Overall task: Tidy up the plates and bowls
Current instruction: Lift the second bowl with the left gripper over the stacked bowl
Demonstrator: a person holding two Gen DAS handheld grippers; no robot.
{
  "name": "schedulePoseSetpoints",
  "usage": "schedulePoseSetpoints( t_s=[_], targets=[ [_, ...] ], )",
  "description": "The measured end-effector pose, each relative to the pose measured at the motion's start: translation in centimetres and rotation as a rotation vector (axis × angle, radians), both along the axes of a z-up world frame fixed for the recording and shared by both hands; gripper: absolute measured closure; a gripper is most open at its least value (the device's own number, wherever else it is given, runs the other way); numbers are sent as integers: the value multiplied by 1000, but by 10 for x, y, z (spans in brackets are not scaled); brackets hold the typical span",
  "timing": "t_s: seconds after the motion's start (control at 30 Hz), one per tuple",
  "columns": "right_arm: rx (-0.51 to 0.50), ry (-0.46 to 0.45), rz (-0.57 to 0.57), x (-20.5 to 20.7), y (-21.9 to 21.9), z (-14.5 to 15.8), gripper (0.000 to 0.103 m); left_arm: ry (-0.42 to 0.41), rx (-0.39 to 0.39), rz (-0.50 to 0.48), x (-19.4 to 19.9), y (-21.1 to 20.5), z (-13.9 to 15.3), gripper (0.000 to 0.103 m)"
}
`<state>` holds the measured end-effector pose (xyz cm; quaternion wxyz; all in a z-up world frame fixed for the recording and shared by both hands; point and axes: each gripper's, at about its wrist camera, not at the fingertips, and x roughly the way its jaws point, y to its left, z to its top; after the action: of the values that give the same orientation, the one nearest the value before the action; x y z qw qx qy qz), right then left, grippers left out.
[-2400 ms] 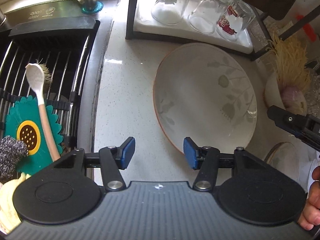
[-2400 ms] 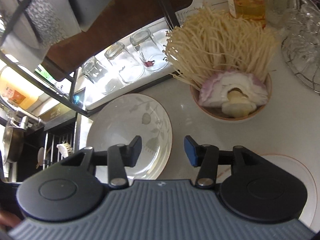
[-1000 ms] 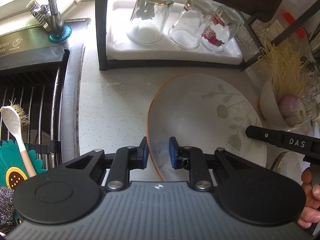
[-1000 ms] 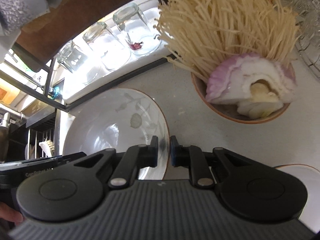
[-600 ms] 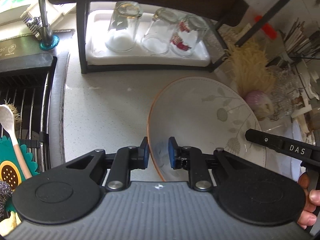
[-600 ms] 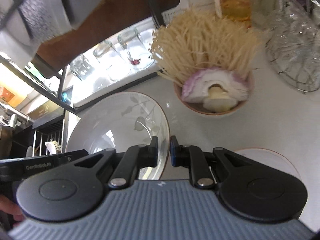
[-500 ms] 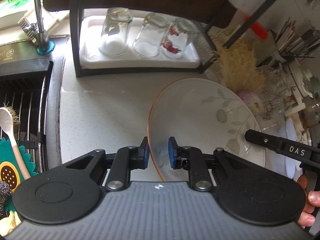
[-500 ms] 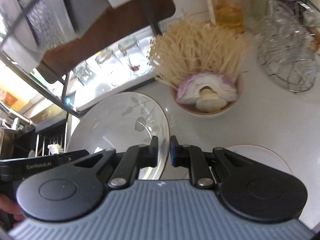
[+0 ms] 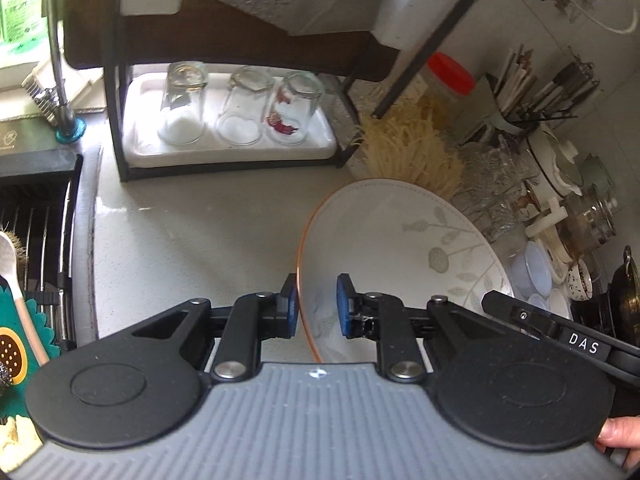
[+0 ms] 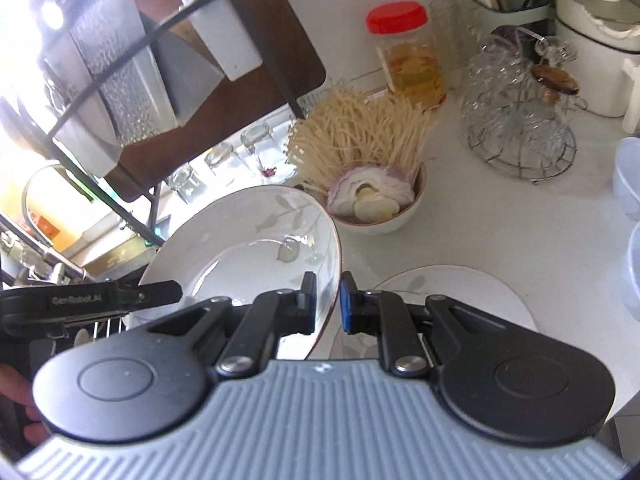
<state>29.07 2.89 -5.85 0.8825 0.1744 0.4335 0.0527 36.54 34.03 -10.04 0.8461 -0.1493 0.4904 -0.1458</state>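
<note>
A large white plate [image 9: 404,248] with a grey leaf pattern and an orange rim is held up off the counter, tilted. My left gripper [image 9: 317,312] is shut on its left rim. My right gripper [image 10: 327,302] is shut on its right rim; the plate [image 10: 248,248] fills the left of that view. A second white plate [image 10: 452,292] lies flat on the counter below the right gripper. A small bowl [image 10: 394,216] holding cut onion and enoki mushrooms stands behind it.
A black rack [image 9: 120,92] with a white tray of three upturned glasses [image 9: 240,108] stands at the back. The sink rack [image 9: 36,240] with a spoon and scrubbers is at the left. A red-lidded jar [image 10: 408,56], wire basket of glasses [image 10: 520,120] and plastic tubs [image 10: 628,208] crowd the right.
Both grippers closed on the plate's opposite rims and lifted it off the counter. It has risen further over the last half second, with more of the counter showing.
</note>
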Motion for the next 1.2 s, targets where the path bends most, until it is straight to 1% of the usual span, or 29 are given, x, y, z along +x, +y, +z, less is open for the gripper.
schedulePoseSetpoints(
  t_s=[0.23, 0.4, 0.5, 0.67, 0.77, 0.9, 1.1, 1.2],
  targets=[
    [-8, -35, -38, -17, -20, 6, 88, -18, -3, -34, -13, -23, 6, 81],
    [-7, -33, -70, -29, -38, 2, 88, -4, -14, -53, -19, -41, 2, 81],
    [10, -25, -90, -36, -50, -4, 88, -7, 2, -69, -23, -55, -1, 81],
    [-9, 5, -107, -45, -66, -15, 88, 13, 11, -93, -26, -77, -15, 81],
    [-21, 27, -115, -47, -74, -24, 88, 43, 11, -102, -26, -88, -26, 81],
    [-50, 64, -134, -49, -84, -38, 88, 68, 38, -131, -24, -106, -40, 81],
    [-82, 102, -167, -54, -95, -54, 88, 122, 45, -169, -17, -126, -60, 81],
    [-87, 121, -184, -56, -99, -61, 88, 126, 66, -195, -17, -135, -65, 81]
  ],
)
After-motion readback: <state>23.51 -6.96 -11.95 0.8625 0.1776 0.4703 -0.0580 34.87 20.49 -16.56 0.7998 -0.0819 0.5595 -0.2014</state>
